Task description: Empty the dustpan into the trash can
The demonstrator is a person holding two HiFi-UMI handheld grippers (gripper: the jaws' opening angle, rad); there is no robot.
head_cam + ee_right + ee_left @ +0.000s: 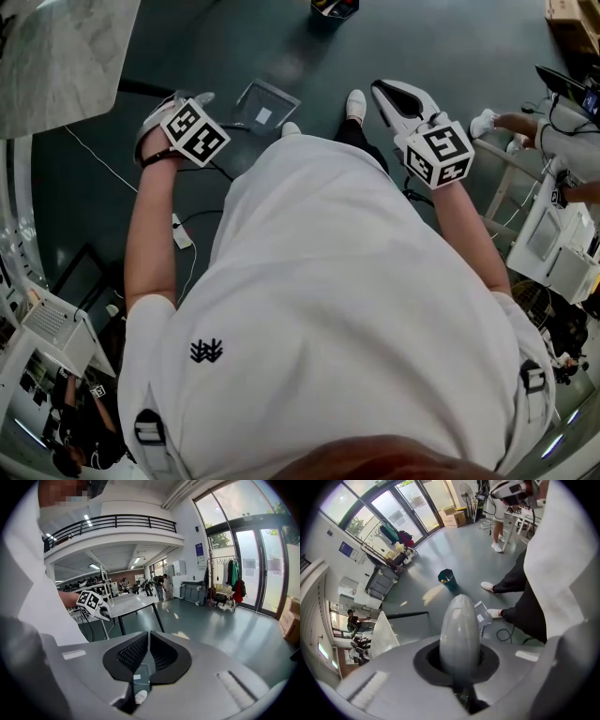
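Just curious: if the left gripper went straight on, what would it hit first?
Likely the floor or the dustpan lying just past the tip of the left gripper; the trash can stands farther off. Depth is unclear.

**Setting:** large open indoor workspace, part lab, part office.

**Structure:**
- Mezzanine with a black railing (108,523) across the top of the right gripper view.
- Full-height glass doors (255,569) at that view's right edge.
- Dark smooth floor (234,47) throughout.

**Furnishings:**
- Clothes rack (232,581) hung with garments, just left of the doors.
- Long table (130,603) on black legs, centre left of the right gripper view, with shelving (91,585) behind it.
- White desks (562,251) carrying equipment and wires, right edge of the head view.
- Power strip (179,232) on the floor, left of the head view.
- Cardboard boxes (452,516), top centre of the left gripper view.

**Occupants:** people (154,585) standing at the back.
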